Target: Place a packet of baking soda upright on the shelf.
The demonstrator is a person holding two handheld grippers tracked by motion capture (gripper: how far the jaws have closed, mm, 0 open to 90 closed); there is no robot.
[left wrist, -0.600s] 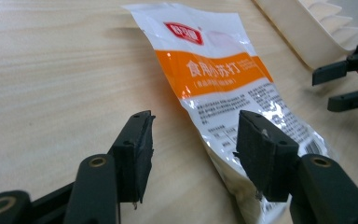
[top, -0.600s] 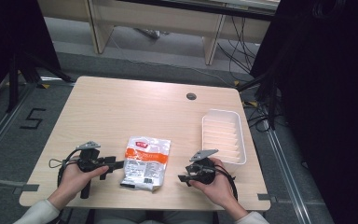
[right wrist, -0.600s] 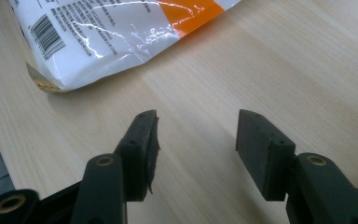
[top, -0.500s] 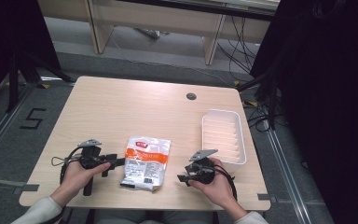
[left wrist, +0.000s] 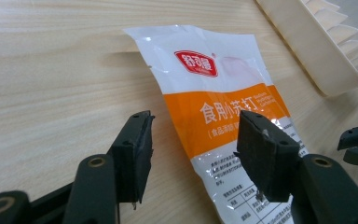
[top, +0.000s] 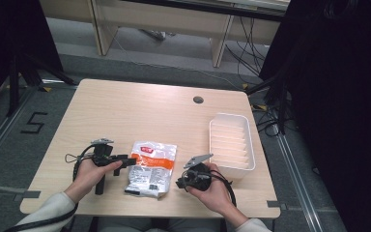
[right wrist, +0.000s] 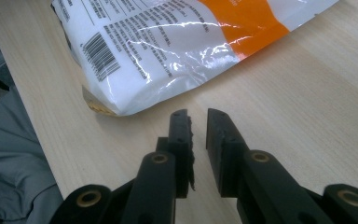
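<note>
Two tools at frame bottom flank pouch (top: 150,168) on table (top: 140,108): left tool (left wrist: 193,140) gaping, empty; right tool (right wrist: 198,122) nearly closed, empty.

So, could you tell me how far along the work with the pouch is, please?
Nothing looks done: the white-and-orange plastic pouch lies flat on the table. The left gripper is open at its edge; the right gripper is nearly closed, empty. The white ribbed tray holds nothing.

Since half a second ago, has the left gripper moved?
Yes. In the high view the left gripper has shifted right toward the fixed white tray, its jaws now at the left edge of the white and orange pouch.
</note>
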